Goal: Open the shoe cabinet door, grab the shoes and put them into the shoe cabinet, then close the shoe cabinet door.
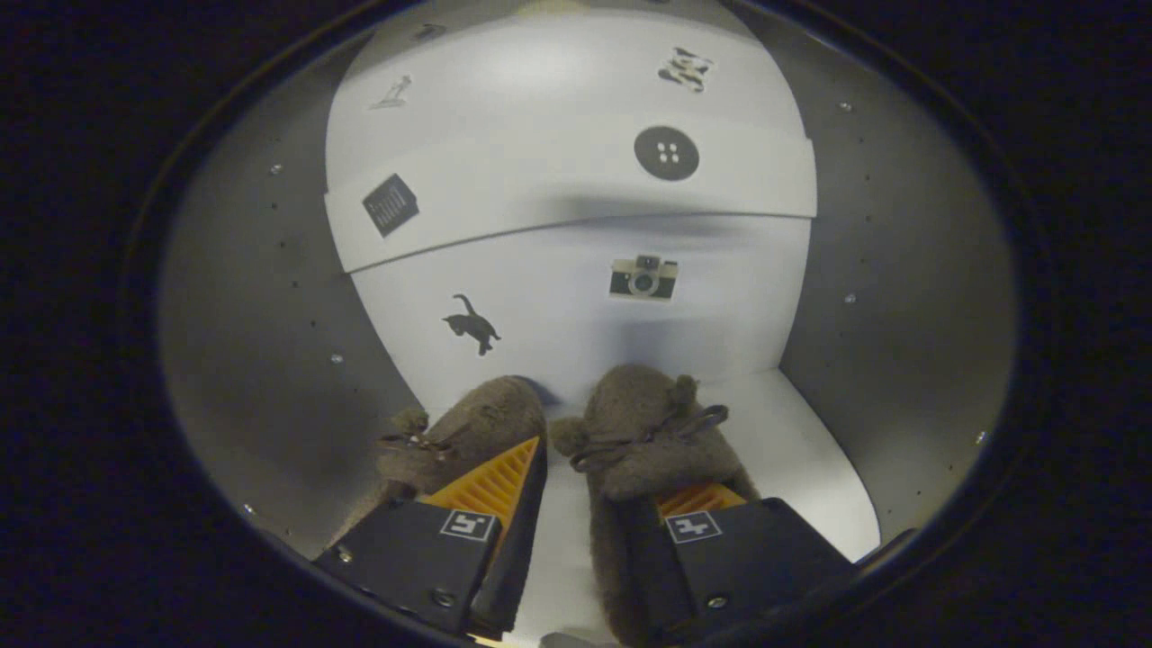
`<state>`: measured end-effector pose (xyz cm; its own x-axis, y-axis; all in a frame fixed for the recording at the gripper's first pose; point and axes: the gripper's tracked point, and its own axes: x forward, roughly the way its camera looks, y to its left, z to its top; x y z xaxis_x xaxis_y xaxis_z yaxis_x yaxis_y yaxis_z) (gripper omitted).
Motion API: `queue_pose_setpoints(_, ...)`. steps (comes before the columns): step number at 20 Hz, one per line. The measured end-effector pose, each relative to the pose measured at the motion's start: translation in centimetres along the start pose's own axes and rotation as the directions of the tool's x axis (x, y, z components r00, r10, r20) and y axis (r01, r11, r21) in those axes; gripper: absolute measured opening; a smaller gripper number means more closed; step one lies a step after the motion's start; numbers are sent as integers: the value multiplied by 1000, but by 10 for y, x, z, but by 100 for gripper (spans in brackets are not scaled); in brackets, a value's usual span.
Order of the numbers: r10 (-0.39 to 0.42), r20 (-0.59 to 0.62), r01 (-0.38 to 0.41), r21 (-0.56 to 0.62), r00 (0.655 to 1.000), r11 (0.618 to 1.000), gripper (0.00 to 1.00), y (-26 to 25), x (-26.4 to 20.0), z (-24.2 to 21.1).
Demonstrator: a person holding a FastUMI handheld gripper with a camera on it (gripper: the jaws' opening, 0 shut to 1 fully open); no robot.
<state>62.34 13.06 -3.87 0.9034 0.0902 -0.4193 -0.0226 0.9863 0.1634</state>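
Inside the shoe cabinet (900, 270), the gripper (598, 481) spreads apart, one finger tucked into each furry shoe (643, 432).

Two furry slippers (558, 441), six stickers (643, 277), one cabinet (252, 297)

two fuzzy brown slippers (576, 441) sit side by side on the floor of the white shoe cabinet (810, 450), toes toward its sticker-covered back panel (576, 297); the gripper (594, 499) fingers reach in, spread apart, one over each slipper.
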Motion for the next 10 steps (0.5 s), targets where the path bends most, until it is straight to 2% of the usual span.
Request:
queue_pose_setpoints(4,6,63,-5,-29,998,1000,54,-3,-39,-3)
queue_pose_setpoints(7,-4,149,18,-89,989,996,54,-6,-89,-2)
queue_pose_setpoints(10,48,205,-29,-96,977,995,54,8,-151,-7)
